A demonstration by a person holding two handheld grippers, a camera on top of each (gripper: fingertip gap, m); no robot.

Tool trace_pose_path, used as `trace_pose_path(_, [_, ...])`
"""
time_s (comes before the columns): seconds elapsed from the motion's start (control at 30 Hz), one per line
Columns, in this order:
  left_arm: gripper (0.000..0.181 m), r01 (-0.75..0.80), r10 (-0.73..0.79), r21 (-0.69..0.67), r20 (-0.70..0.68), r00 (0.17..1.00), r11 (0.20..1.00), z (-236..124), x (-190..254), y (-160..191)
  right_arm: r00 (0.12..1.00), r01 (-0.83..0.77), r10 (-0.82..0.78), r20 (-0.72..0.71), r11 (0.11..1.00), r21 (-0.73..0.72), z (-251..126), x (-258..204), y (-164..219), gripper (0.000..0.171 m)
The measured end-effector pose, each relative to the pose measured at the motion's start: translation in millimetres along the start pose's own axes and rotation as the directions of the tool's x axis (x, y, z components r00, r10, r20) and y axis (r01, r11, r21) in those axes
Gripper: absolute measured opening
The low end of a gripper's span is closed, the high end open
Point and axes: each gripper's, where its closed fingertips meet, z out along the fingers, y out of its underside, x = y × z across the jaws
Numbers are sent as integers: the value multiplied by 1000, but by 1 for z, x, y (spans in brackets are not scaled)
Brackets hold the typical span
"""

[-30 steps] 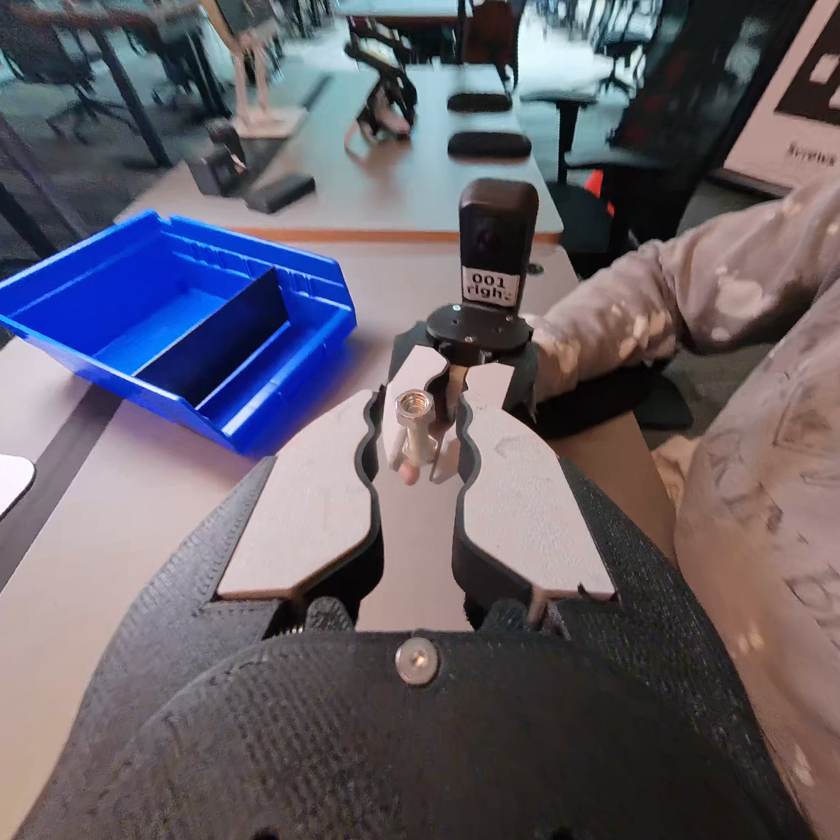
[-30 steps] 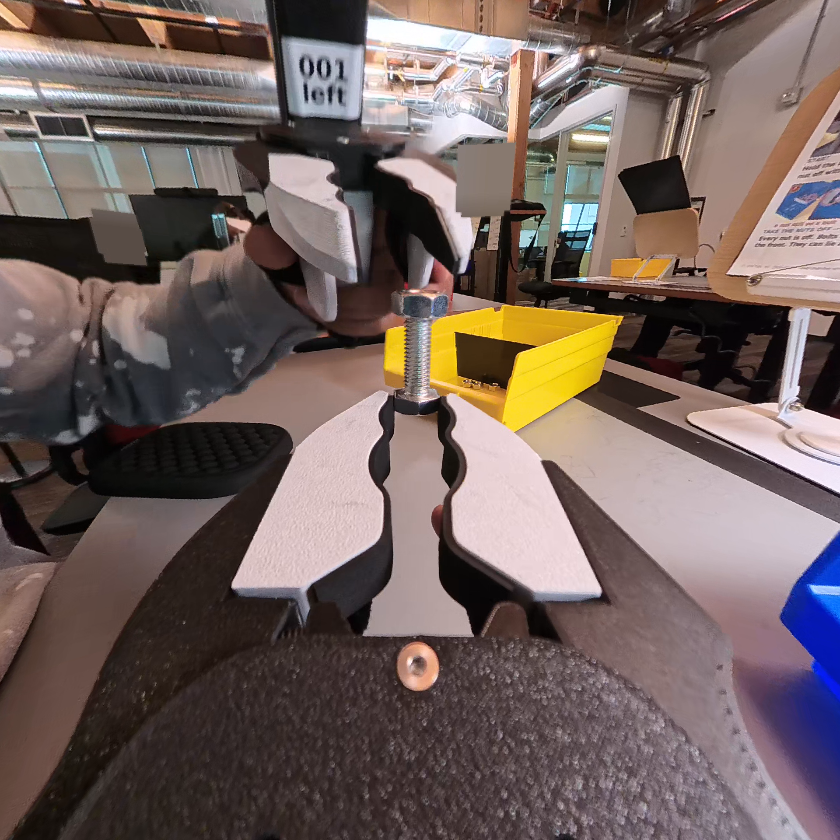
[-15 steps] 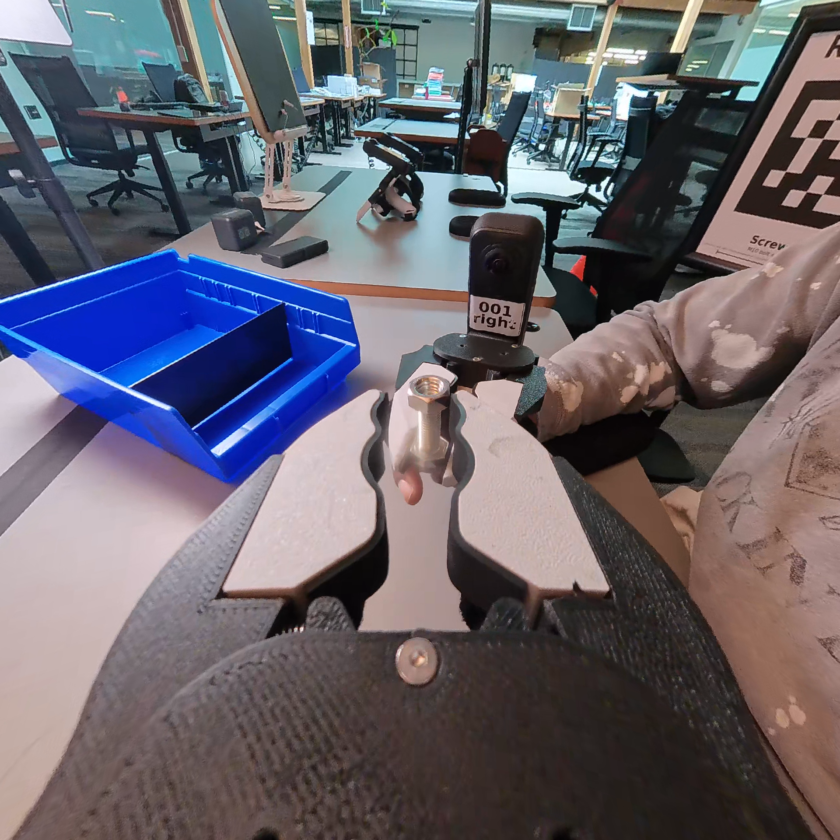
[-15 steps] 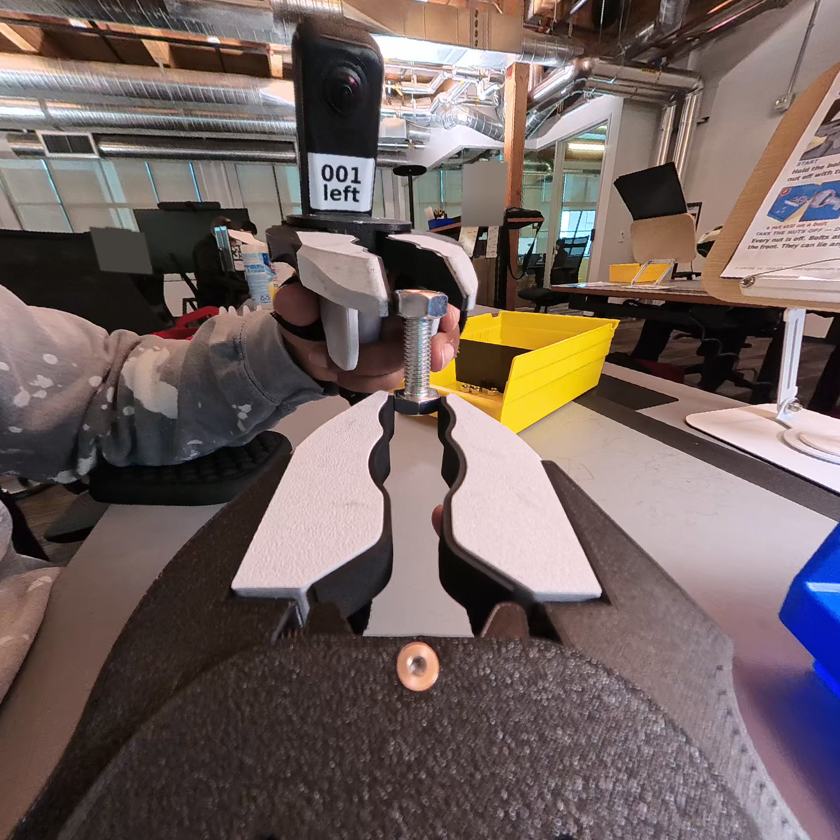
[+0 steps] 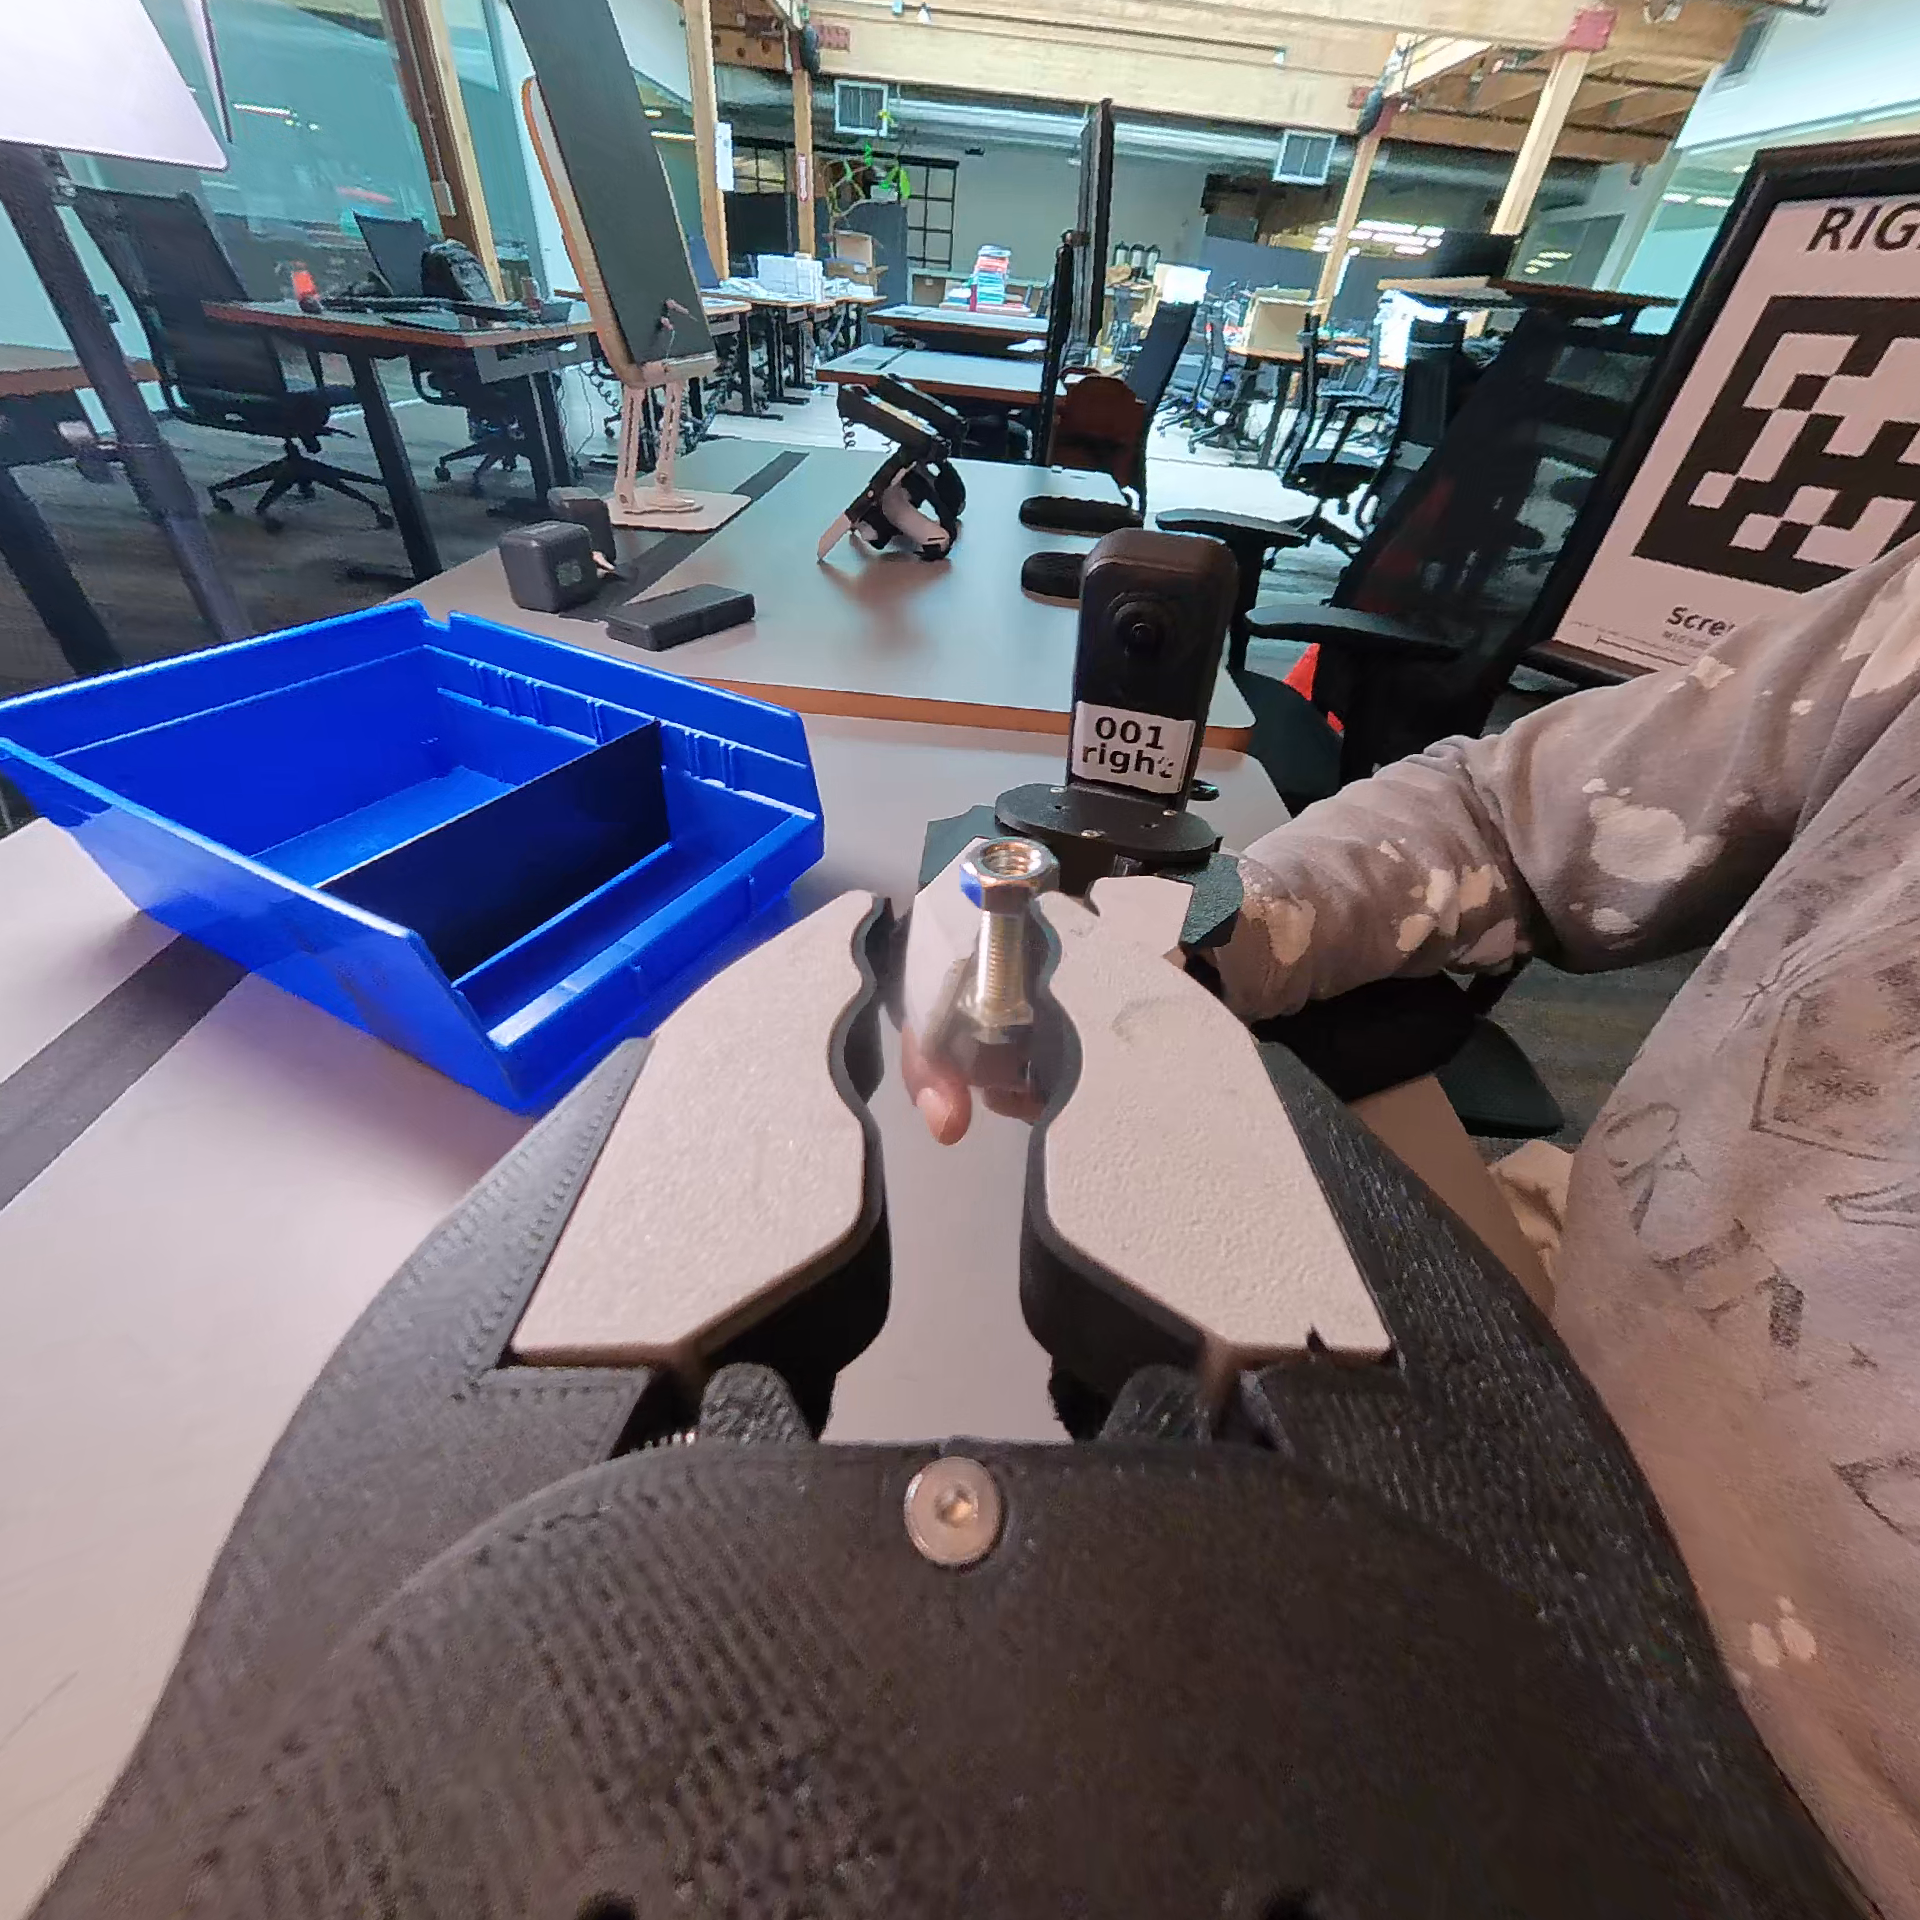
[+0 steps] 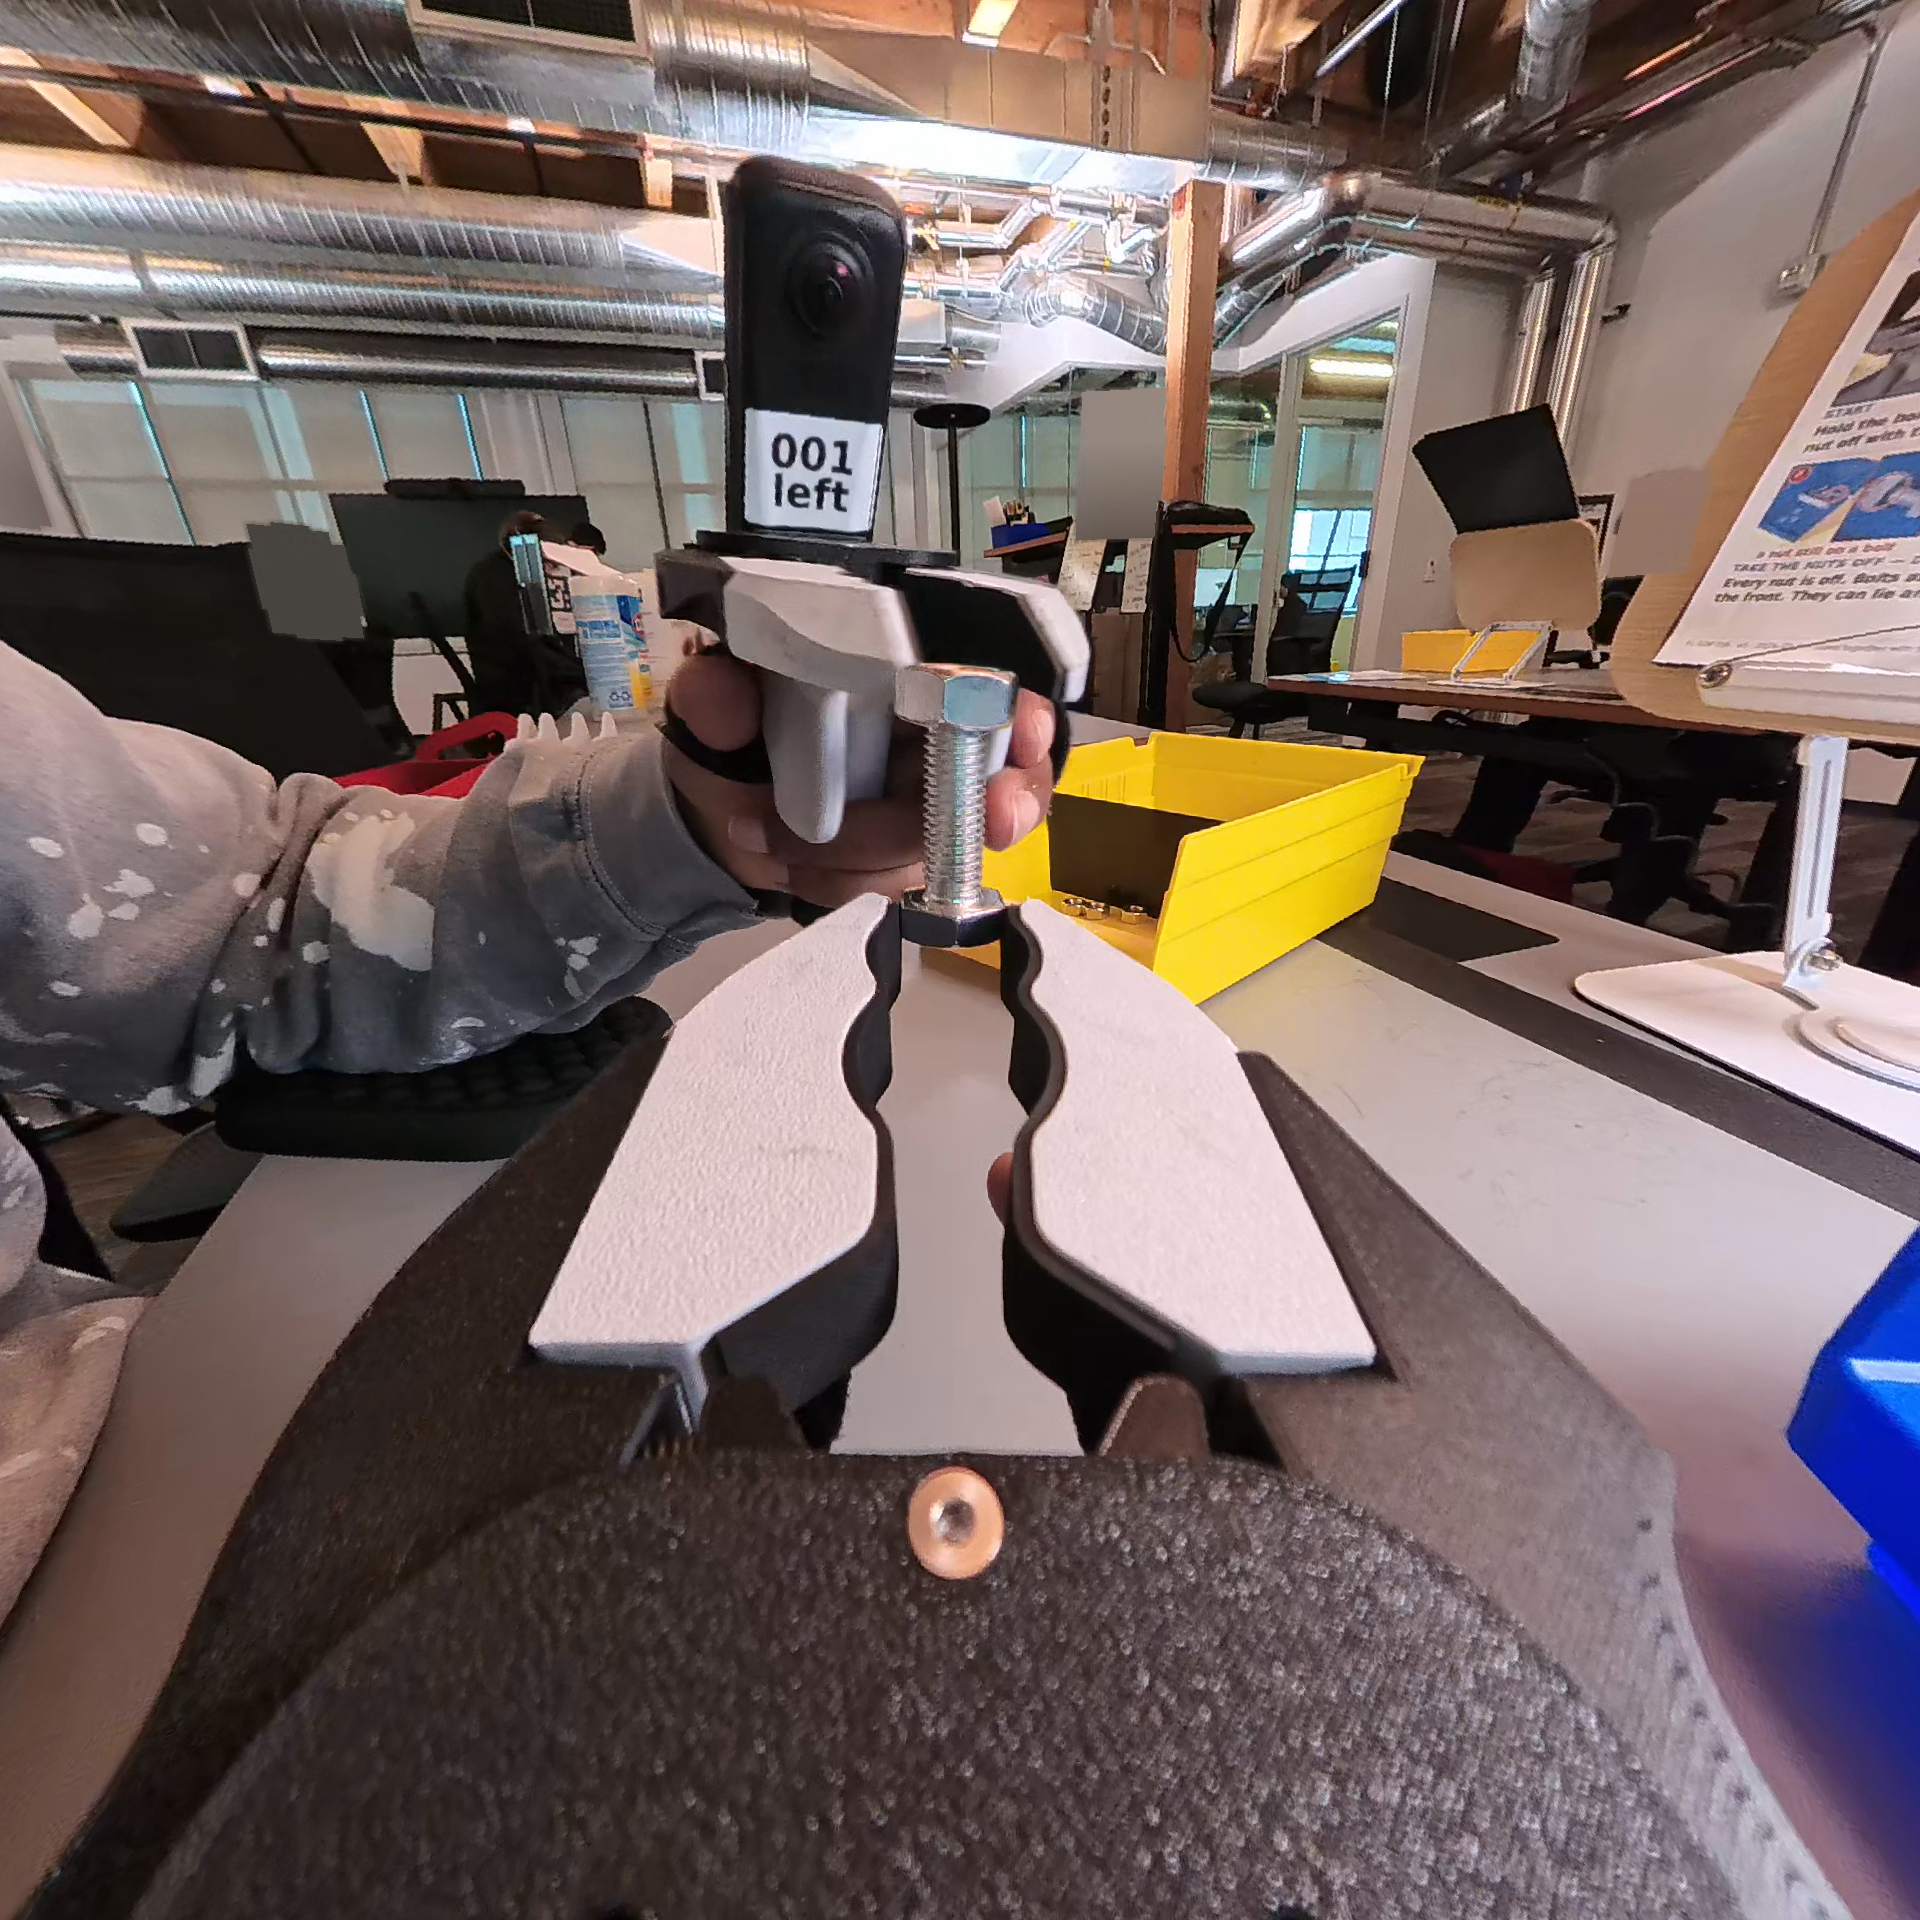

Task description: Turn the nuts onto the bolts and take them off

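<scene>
Right hand-held gripper (image 6: 951, 935): narrow, tips pinched on the nut (image 6: 951, 923), which sits at the near end of the bolt (image 6: 954, 810) in the right wrist view.
Bolt: off the desk (image 6: 1455, 1143), spanning the gap between the two tools, its hex head at the far end, right at the other tool's tips.
Left hand-held gripper (image 5: 971, 914): narrow too, fingers either side of the head. I can't tell whether they actually press on it.
Bins: the yellow bin (image 6: 1247, 831) is far right in the right wrist view, with a few loose nuts (image 6: 1101, 912) in its front section. The blue bin (image 5: 727, 831) is to the left in the left wrist view, and nothing shows inside it.
Step, as I read it: mid-turn. The nut looks close to the tip of the thread, so it has either barely started on or is nearly off.
Risk one: if the left side isn't really clamped, the head spins along with the twist and nothing threads.
Risk two: the pinch on the nut is right at the tips. A small tilt of either wrist could lever it out, and it drops to the desk and rolls.
Risk three: with so few threads engaged, an off-axis push could cross-thread the nut or pop it free.
</scene>
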Motion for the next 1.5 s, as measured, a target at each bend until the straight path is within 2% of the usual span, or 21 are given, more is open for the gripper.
trace_pose_path(0.2, [31, 18, -18, 10, -5, 1000, 1000, 8, 2, 3, 1000, 5, -5, -5, 1000, -14, 1, 0, 3, 18])
trace_pose_path(0.3, [29, 51, -50, 42, -16, 999, 998, 3, -2, 1, 1000, -3, 3, 1, 1000, 7, -1, 0, -1, 18])
trace_pose_path(0.4, [24, 46, -48, 57, 41, 998, 997, -2, -13, 0, 1000, -13, 12, 21, 999, 38, -3, -1, -7, 18])
trace_pose_path(0.63, [28, 89, -81, 92, -85, 993, 992, 2, 7, -2, 1000, -19, 19, 23, 999, 28, -1, -1, -3, 18])
trace_pose_path(0.77, [27, 73, -68, 86, -63, 996, 994, 5, 3, -1, 999, -32, 30, 36, 999, 44, -1, -4, -7, 18])
trace_pose_path(0.87, [21, 93, -92, 109, -10, 996, 990, -2, -9, -4, 994, -72, 63, 84, 992, 107, -6, -7, -21, 18])
trace_pose_path(0.97, [24, 108, -100, 118, -69, 993, 987, -2, 0, -6, 993, -86, 73, 95, 987, 133, -9, -8, -29, 18])
trace_pose_path(1.1, [27, 101, -87, 131, -114, 990, 986, 8, 14, -9, 993, -83, 74, 88, 991, 103, -7, -7, -22, 18])
trace_pose_path(1.2, [22, 90, -75, 123, -121, 990, 988, 13, 19, -9, 994, -77, 71, 87, 995, 66, -3, -9, -15, 18])
trace_pose_path(1.5, [18, 33, -28, 70, -76, 997, 997, 14, 15, 1, 997, -49, 50, 56, 999, -23, 2, -8, 0, 18])
